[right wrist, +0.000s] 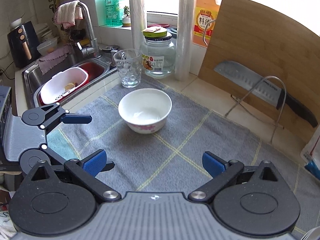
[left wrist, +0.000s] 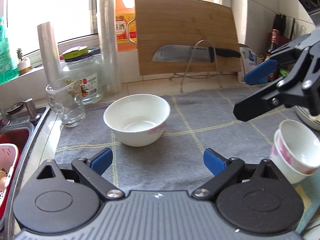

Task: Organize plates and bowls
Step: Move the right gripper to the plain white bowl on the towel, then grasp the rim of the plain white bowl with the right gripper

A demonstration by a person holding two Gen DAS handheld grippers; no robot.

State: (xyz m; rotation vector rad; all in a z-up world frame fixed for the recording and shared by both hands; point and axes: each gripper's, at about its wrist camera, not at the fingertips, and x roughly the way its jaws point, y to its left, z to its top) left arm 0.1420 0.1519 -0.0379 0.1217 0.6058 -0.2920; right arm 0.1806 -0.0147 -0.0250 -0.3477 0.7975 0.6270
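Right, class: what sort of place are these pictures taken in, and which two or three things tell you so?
Most likely a home kitchen counter. A steel sink with a tap sits beside it, a knife rests on a rack against a wooden chopping board, and a white bowl stands on a grey mat.

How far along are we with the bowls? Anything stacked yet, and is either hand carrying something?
Done: two small floral bowls are already nested at the mat's right edge. In hand: nothing; the left tongs and right tongs are both open and empty. Left: the lone white bowl sits upright mid-mat, untouched. A plate rim shows behind the nested bowls, mostly hidden.
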